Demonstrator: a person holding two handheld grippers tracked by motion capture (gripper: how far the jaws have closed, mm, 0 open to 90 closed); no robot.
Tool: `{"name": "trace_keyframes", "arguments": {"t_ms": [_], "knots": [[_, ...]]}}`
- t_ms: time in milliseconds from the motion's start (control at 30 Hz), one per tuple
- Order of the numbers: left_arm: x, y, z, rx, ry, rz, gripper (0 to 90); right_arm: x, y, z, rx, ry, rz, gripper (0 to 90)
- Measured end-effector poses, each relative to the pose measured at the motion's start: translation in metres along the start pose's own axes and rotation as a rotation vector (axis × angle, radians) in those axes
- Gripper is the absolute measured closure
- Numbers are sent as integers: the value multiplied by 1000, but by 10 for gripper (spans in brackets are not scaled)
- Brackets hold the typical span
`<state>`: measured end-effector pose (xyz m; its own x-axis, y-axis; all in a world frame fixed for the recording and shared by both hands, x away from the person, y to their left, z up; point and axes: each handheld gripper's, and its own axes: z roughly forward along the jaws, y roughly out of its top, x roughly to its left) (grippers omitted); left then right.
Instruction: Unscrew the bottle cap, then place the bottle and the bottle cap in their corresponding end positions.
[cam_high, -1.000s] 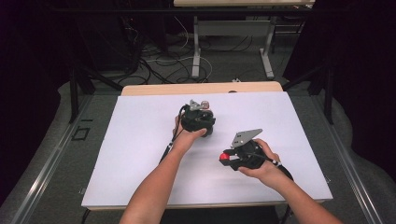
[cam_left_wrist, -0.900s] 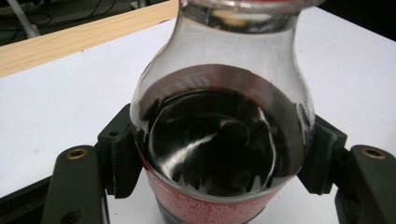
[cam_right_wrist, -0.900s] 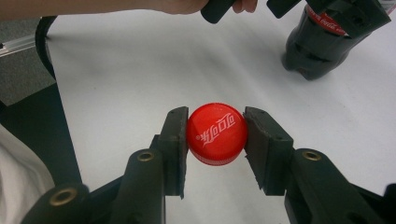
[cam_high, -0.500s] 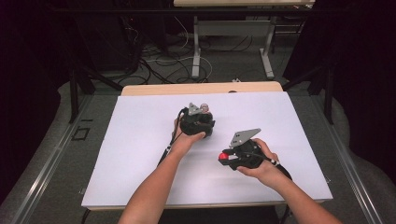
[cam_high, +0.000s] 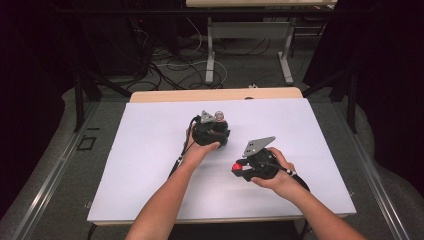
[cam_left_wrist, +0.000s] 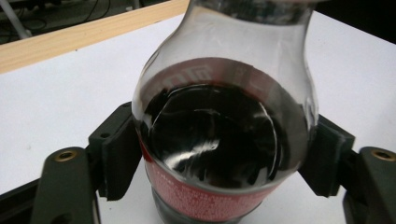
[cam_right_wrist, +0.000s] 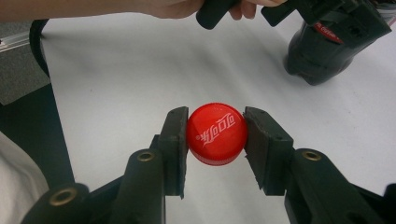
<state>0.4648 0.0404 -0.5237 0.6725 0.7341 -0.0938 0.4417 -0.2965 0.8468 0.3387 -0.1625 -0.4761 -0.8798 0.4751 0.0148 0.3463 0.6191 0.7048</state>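
A small cola bottle (cam_left_wrist: 219, 140) with a red label stands upright on the white table top (cam_high: 150, 165), its neck uncapped (cam_high: 218, 117). My left gripper (cam_high: 219, 132) reaches around its shoulder. The jaws have just been opening, and the pads (cam_left_wrist: 119, 149) now sit beside the glass-clear wall with the bottle still between them. To the right and nearer the person, my right gripper (cam_right_wrist: 215, 135) is shut on the red bottle cap (cam_right_wrist: 217, 133), held just above the table. The cap also shows as a red dot (cam_high: 236, 166) in the high view. In the right gripper view the bottle (cam_right_wrist: 322, 51) stands at the upper right under the left hand.
A wooden strip (cam_high: 215, 94) runs along the table's far edge. Beyond it lie cables and table legs on a dark floor. Both forearms come in from the near edge, and each gripper trails a black cable over the table.
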Motion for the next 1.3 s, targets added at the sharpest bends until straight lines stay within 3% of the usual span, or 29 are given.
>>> {"name": "trace_keyframes", "arguments": {"t_ms": [33, 300, 500, 600, 667, 700, 800, 833, 933, 1000, 1167, 1300], "knots": [[1, 0, -1, -3, -2, -6, 227, -2, 1, 1, -8, 1, -22, 605], [6, 5, -19, -37, -19, -66, 123, -4, 5, 7, 0, -5, -2, 605], [7, 7, -36, -46, -24, -76, 113, -8, 8, 13, 0, 3, 9, 605], [7, 7, -45, -19, -26, -63, 114, -10, 11, 19, -4, 1, 1, 605], [7, 6, -53, -29, -39, -73, 114, -10, 12, 23, -1, -12, 28, 606], [7, 5, -57, -28, -48, -76, 114, -13, 13, 26, -2, 1, 5, 605], [8, 1, -68, -37, -60, -65, 106, -13, 15, 33, 14, -15, 26, 605], [7, 0, -71, -53, -62, -80, 84, -13, 16, 36, 8, -17, 33, 605], [10, -3, -81, -48, -64, -60, 56, -16, 18, 42, 15, -13, 33, 605], [10, -5, -87, -59, -61, -73, 38, -17, 19, 48, 8, -30, 46, 605], [10, -10, -102, -79, -57, -91, 7, -17, 21, 64, 50, -35, 36, 604], [8, -16, -109, -71, -48, -77, 7, -14, 21, 76, 70, -32, 29, 604]]}}
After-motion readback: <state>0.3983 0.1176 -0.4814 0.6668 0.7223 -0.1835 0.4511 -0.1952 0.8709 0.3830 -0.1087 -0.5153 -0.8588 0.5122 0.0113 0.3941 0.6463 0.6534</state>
